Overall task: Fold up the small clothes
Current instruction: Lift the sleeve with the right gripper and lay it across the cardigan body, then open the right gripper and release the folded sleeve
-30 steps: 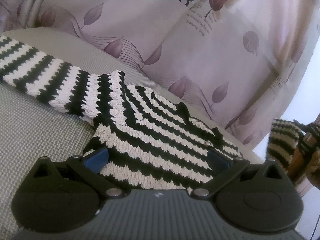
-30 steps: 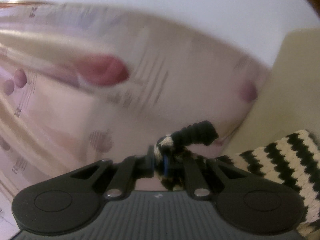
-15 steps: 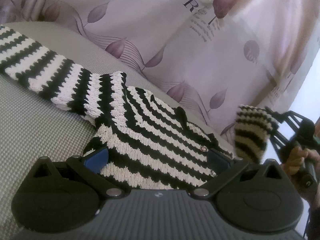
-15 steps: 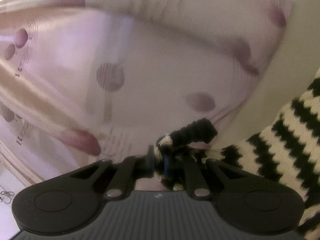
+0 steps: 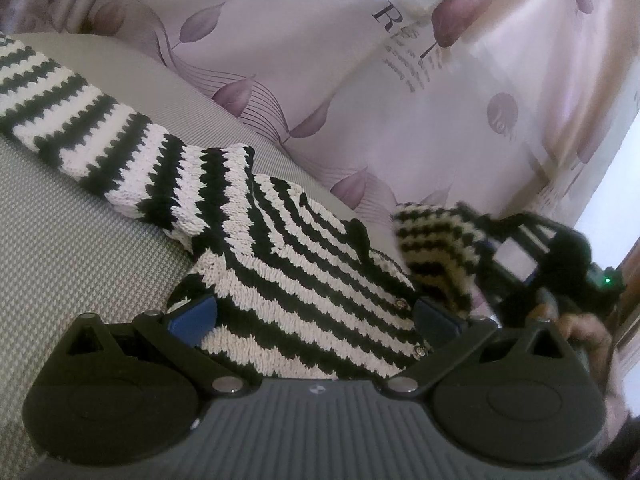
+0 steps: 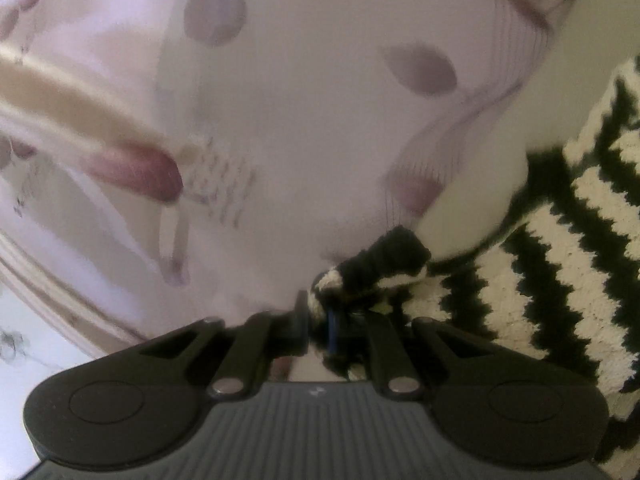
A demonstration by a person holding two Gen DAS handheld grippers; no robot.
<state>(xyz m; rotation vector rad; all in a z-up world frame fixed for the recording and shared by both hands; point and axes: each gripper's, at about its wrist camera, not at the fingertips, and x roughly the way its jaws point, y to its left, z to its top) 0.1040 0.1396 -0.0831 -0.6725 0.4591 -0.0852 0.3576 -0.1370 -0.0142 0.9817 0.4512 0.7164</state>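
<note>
A small black-and-white striped knit sweater [image 5: 304, 264] lies on a grey cushion [image 5: 60, 256], one sleeve [image 5: 72, 120] stretched out to the far left. My left gripper [image 5: 312, 316] is open, its blue pads on either side of the sweater's lower body. My right gripper [image 6: 336, 312] is shut on the cuff of the other sleeve [image 6: 384, 256]. In the left wrist view it [image 5: 516, 240] holds that sleeve [image 5: 436, 244] lifted over the sweater's right side.
A pale curtain with purple leaf prints [image 5: 360, 80] hangs right behind the cushion. In the right wrist view the curtain [image 6: 280, 100] fills most of the frame, with the striped knit [image 6: 568, 248] at the right.
My right gripper has carried the sleeve leftward and inward, from beyond the sweater's right edge to over its right side. The left gripper has stayed in place, open.
</note>
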